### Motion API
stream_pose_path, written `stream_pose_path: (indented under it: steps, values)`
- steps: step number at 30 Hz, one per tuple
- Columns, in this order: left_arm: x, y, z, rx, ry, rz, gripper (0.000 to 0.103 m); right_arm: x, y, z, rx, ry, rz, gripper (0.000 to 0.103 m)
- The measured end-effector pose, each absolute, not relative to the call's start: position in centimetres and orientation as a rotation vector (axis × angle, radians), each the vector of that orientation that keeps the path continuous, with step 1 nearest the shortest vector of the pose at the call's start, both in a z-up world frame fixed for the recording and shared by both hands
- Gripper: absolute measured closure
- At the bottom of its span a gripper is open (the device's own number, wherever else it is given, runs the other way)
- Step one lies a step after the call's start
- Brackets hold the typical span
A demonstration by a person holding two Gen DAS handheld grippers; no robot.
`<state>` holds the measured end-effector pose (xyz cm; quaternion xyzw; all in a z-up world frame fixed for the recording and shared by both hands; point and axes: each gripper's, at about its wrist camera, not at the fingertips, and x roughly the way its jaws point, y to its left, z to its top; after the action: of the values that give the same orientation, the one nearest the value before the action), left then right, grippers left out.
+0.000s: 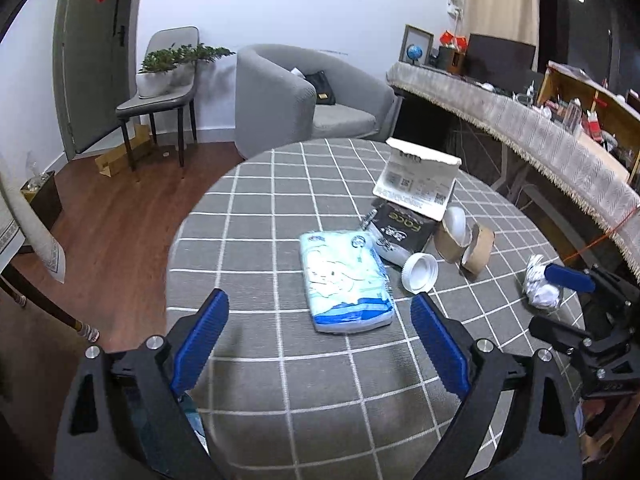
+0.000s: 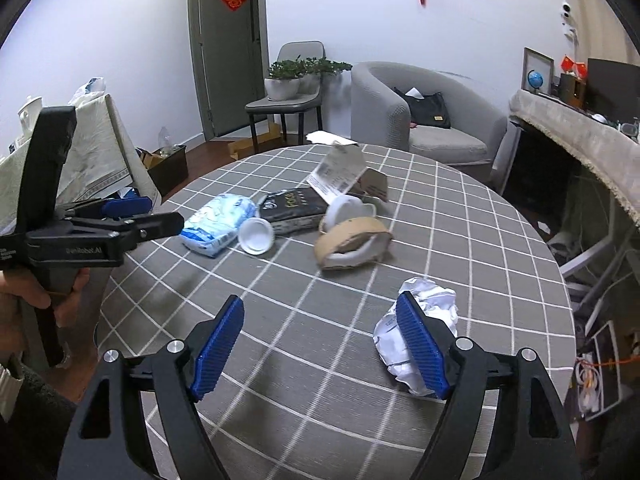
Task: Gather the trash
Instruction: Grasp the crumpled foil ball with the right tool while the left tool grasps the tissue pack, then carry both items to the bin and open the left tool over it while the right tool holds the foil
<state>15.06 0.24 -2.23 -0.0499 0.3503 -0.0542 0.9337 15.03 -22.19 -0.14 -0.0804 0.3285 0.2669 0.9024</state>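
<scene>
Trash lies scattered over the round table [image 2: 360, 400] with its grey checked cloth: a crumpled white paper ball [image 2: 420, 312] near the table's right edge, and towards the far side a cluster made of a blue-and-white tissue pack [image 1: 346, 282], a white plastic cap [image 1: 419, 273], a black packet [image 1: 404, 232], torn brown cardboard rings [image 1: 476, 248] and an opened white carton [image 1: 416, 180] propped over them. The step in hand looks like the approach to a first pick, since nothing is held. The right gripper [image 2: 320, 346] has its blue pads spread wide, and the paper ball sits just outside its right-hand finger [image 2: 420, 348], touching or nearly touching it from the outer side, not between the pads. The left gripper [image 1: 320, 344] is also spread wide and empty, aimed at the tissue pack, which lies just beyond its tips. By my reading, the right gripper's next move calls for a shift towards the table's right edge so the ball comes between the pads, then a gentle squeeze, as crumpled paper will give. Room is fair: the near half of the cloth is bare, though the ball lies near the rim and could be nudged off, and the two grippers are close side by side. Where the trash should go is not clear; a dark bin [image 1: 42, 200] on the floor beyond the table's left edge is a possible place.
</scene>
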Motion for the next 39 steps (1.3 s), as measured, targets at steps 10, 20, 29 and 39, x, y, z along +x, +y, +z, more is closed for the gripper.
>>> stream_pose_path:
  steps: [10,20,29,39]
  values:
    - [17.2,-1.5,-3.7,-0.052,0.772,-0.110,0.009,15.7,-24.2,0.9,-0.136,0.651,0.554,0.021]
    - [18.3,-1.7,-4.4,-0.041,0.821,-0.104,0.022,17.3,-24.9,-0.7,-0.147,0.724,0.508,0.021]
    - [18.2,-0.9,-4.3,-0.065,0.808,-0.103,0.045,18.0,-24.8,-1.6,-0.181,0.747,0.436,0.021]
    - [16.9,-0.4,-3.9,-0.056,0.784,-0.112,0.047,19.5,-25.3,-3.0,-0.136,0.836,0.385,0.050]
